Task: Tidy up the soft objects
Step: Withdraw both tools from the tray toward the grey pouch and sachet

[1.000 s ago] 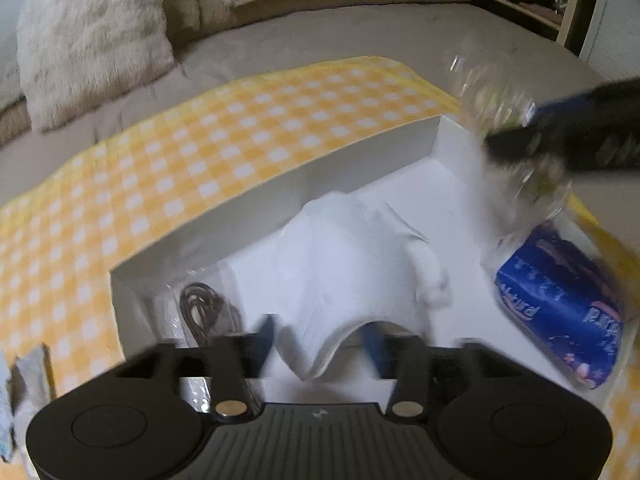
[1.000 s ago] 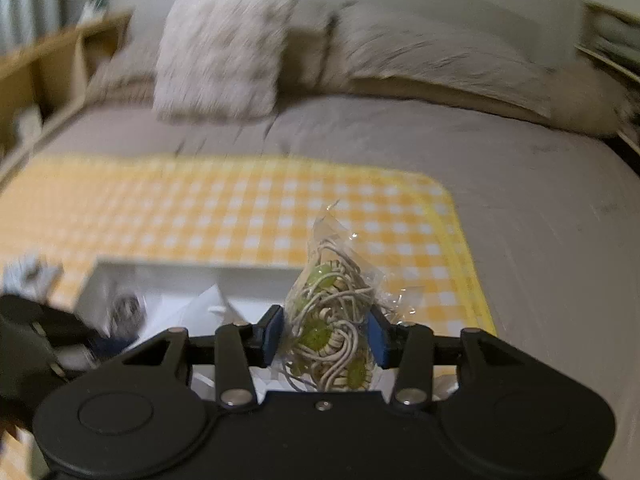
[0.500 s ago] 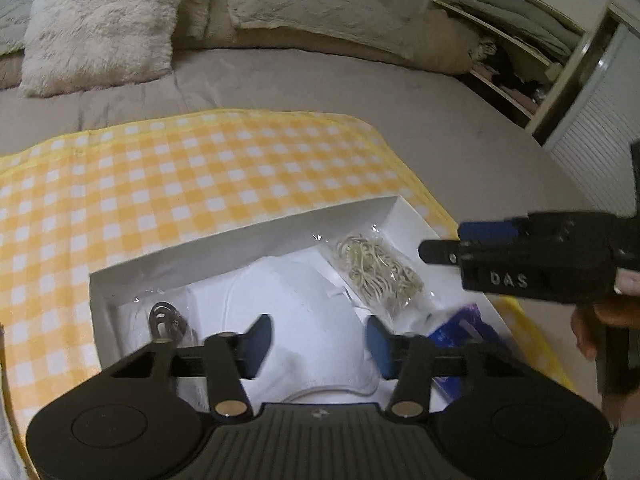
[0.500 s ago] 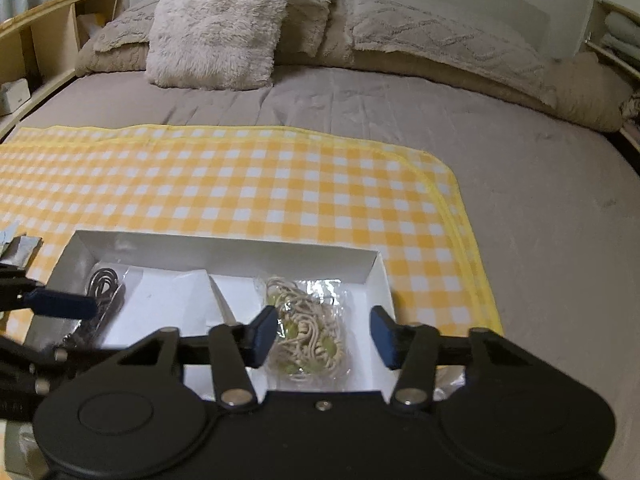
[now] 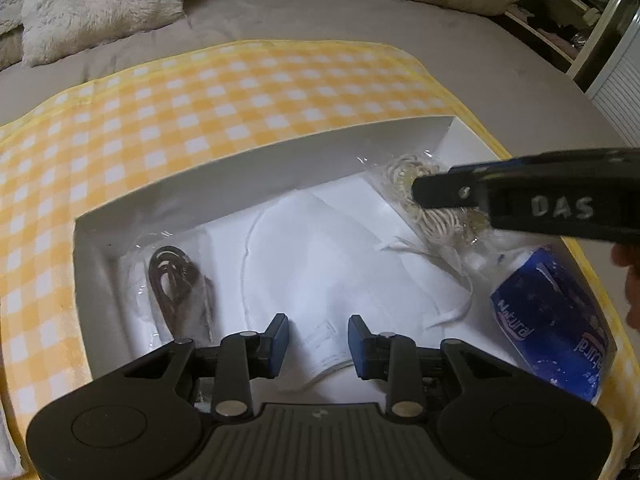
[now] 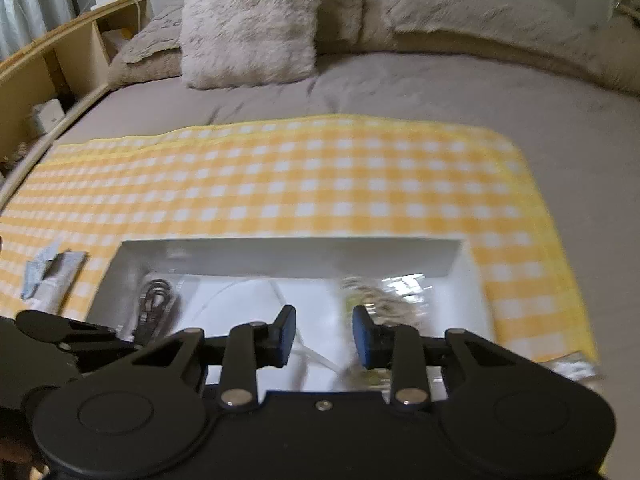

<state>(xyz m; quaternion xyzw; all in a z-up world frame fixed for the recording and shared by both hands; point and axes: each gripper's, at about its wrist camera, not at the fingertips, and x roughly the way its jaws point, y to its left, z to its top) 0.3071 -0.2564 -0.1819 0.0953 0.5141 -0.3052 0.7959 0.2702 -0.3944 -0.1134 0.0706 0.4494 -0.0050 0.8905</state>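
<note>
While both hand-held grippers are held over the white box (image 5: 256, 184), nothing is gripped by either. The left hand-held gripper (image 5: 318, 338) is seen with a narrow gap between its blue pads; its jaws have just been closing, and only the white face mask (image 5: 320, 264) lies below that gap, not pinched. The right hand-held gripper (image 6: 323, 334) is drawn in to its narrowest, jaws just closed, with nothing between the pads; in the left wrist view its tip (image 5: 448, 191) is seen just above the clear bag of cream cord with green beads (image 5: 436, 216), contact not determinable. That bag is lodged in the box's far right corner. A bagged dark cable (image 5: 172, 280) is found at the box's left end, a blue tissue pack (image 5: 552, 320) at its right end. The box is set on a yellow checked cloth (image 6: 304, 184) spread over the bed (image 6: 440, 88). A small grey packet (image 6: 52, 272) is noted on the cloth, left of the box.
</note>
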